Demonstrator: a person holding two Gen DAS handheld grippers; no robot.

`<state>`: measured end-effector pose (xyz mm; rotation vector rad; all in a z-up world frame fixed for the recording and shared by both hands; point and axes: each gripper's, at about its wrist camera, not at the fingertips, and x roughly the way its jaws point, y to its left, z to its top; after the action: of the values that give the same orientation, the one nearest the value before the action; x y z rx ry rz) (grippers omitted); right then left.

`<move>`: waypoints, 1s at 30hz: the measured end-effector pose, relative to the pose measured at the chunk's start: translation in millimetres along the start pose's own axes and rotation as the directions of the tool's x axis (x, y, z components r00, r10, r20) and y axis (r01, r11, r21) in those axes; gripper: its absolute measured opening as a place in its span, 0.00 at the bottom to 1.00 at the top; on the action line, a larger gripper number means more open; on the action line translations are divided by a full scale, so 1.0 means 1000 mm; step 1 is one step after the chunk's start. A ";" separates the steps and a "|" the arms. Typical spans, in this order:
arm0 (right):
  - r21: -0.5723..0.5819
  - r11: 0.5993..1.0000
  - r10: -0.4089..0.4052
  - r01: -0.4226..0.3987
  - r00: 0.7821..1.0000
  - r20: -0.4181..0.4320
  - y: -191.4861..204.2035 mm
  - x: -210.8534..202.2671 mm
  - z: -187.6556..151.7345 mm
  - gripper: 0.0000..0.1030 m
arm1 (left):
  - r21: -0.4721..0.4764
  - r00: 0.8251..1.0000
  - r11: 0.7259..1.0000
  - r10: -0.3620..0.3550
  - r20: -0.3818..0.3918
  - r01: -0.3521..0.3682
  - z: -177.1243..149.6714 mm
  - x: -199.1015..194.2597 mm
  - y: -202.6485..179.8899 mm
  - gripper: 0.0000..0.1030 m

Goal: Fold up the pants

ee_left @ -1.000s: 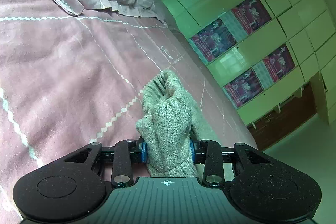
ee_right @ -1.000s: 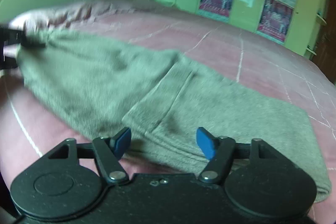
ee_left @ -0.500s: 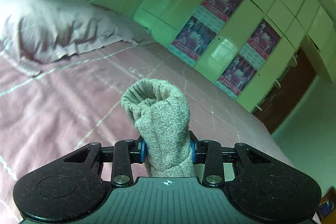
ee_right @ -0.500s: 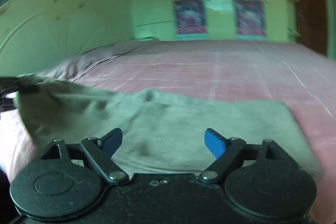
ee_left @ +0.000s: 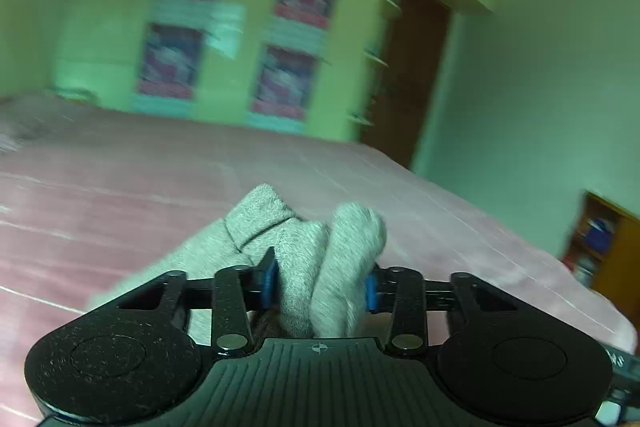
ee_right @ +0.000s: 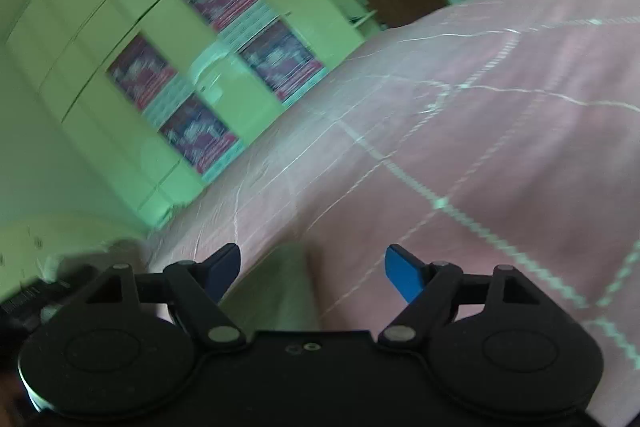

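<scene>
My left gripper (ee_left: 320, 285) is shut on a bunched end of the grey knit pants (ee_left: 304, 247), which bulge up between the blue pads above the pink bed (ee_left: 140, 187). More of the grey cloth trails down to the left under the gripper. My right gripper (ee_right: 314, 271) is open and empty over the bed (ee_right: 500, 147); only a small blurred strip of the pants (ee_right: 276, 291) shows between its fingers near the bottom. Both views are motion-blurred.
A green wardrobe with posters (ee_left: 240, 39) stands behind the bed, and it shows in the right wrist view (ee_right: 200, 67) too. A brown door (ee_left: 408, 75) is right of it. A wooden shelf (ee_left: 608, 247) stands at the far right. The bed edge runs down the right side.
My left gripper has lifted and swung right with the pants end still held. My right gripper has swung right and tilted, so the spread pants have almost left its view.
</scene>
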<state>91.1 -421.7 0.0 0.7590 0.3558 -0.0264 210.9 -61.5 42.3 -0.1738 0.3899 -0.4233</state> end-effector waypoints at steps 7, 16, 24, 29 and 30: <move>0.140 0.990 -0.003 0.001 1.000 0.014 -0.039 0.004 0.013 0.70 | -0.076 0.989 0.996 0.043 -0.145 -0.054 -0.053 0.016 -0.029 0.85; 0.099 0.978 0.202 -0.183 0.950 -0.237 0.013 0.042 -0.021 0.63 | -0.042 0.966 0.971 0.230 -0.121 -0.236 -0.056 -0.069 0.029 0.85; 0.224 0.968 0.192 -0.112 0.906 -0.378 0.041 0.083 -0.042 0.64 | -0.021 0.937 0.944 0.324 -0.129 -0.329 -0.094 -0.161 0.087 0.85; 0.299 0.950 0.204 -0.091 0.905 -0.373 0.055 0.092 -0.051 0.64 | 0.030 0.939 0.954 0.298 -0.169 -0.297 -0.113 -0.161 0.088 0.85; 0.287 0.953 0.203 -0.101 0.913 -0.355 0.059 0.091 -0.053 0.64 | 0.033 0.941 0.957 0.289 -0.177 -0.287 -0.114 -0.157 0.086 0.85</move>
<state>168.7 -333.4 -26.0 1.0579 0.6721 0.2306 64.7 74.0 -31.0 -0.0696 0.5836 -0.1505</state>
